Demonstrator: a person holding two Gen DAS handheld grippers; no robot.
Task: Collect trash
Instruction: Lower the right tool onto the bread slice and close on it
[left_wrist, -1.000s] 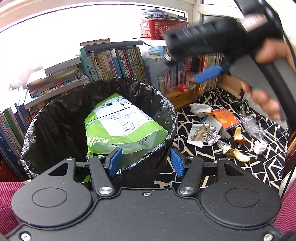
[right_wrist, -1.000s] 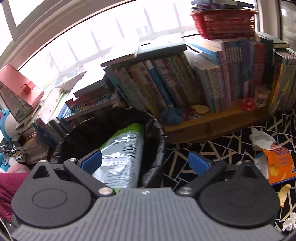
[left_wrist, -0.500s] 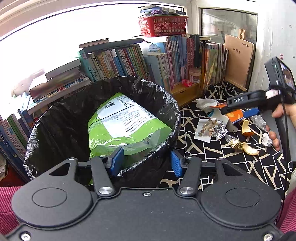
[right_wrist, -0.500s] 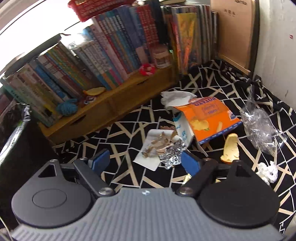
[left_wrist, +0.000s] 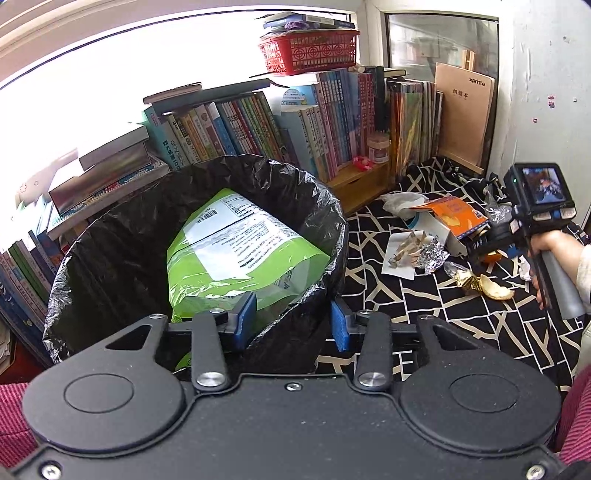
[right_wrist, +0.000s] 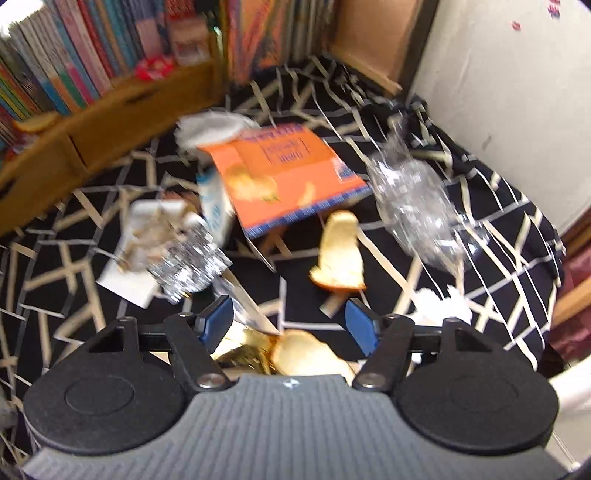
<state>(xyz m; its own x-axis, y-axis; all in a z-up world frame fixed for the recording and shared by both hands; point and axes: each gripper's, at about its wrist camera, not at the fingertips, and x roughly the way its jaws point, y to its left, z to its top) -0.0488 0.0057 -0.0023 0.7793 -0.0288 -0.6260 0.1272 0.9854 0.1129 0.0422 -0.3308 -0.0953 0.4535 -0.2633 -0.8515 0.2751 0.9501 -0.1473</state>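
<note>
Our left tool (left_wrist: 291, 319) pinched the near rim of the trash bin (left_wrist: 110, 236), one pad inside the black liner and one outside. A green bag (left_wrist: 243, 254) lay in the bin. Our right tool (right_wrist: 288, 321) hung over the patterned surface (right_wrist: 491, 206), its jaws closing with nothing pressed between them. Under it lay a fruit peel (right_wrist: 310, 354) and gold foil (right_wrist: 240, 350). Further off were another peel (right_wrist: 341, 254), an orange packet (right_wrist: 288, 177), silver foil (right_wrist: 188, 262) and clear plastic (right_wrist: 413, 206).
</note>
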